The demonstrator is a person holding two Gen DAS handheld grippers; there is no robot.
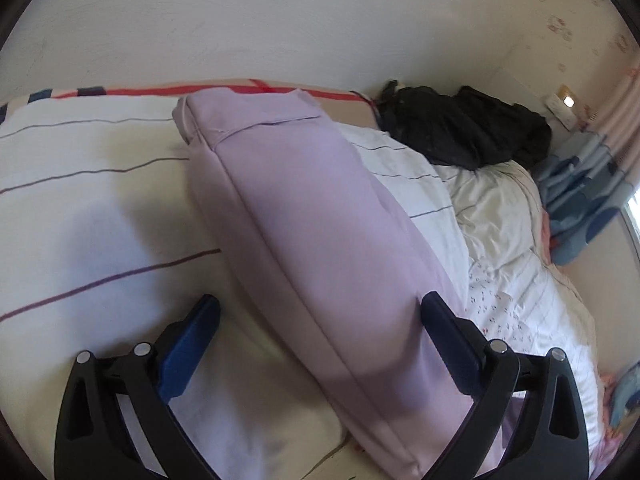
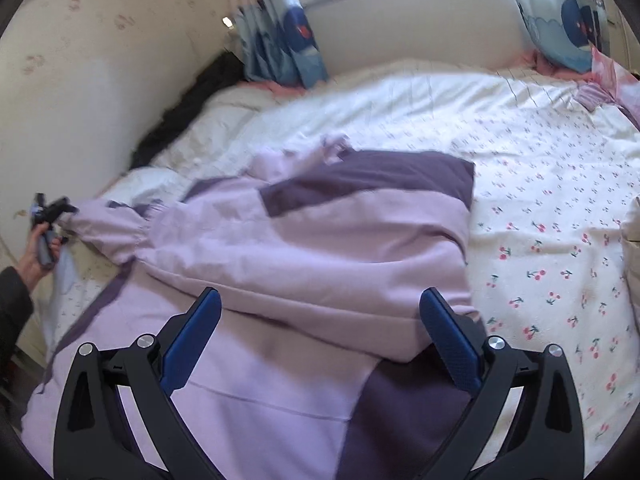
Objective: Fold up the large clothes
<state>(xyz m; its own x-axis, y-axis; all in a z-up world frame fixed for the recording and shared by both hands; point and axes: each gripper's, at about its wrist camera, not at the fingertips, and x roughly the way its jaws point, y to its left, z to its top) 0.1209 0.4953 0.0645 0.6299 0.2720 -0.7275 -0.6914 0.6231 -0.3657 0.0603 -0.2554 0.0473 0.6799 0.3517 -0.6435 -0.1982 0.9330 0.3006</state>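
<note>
The left gripper (image 1: 320, 320) is spread wide, its blue pads (image 1: 188, 354) either side of the lilac sleeve (image 1: 304, 208), which runs from the frame's bottom up to centre over the striped sheet (image 1: 80, 184); whether the pads touch the cloth cannot be told. The right gripper (image 2: 320, 316) is also spread wide, hovering over the lilac-and-purple garment (image 2: 312, 248) lying rumpled mid-frame on the cherry-print bed (image 2: 552, 248), gripping nothing. At the right view's left edge, a hand (image 2: 42, 252) holds the other tool at the sleeve's cuff (image 2: 100, 228). A black garment (image 1: 464, 128) lies upper right.
</note>
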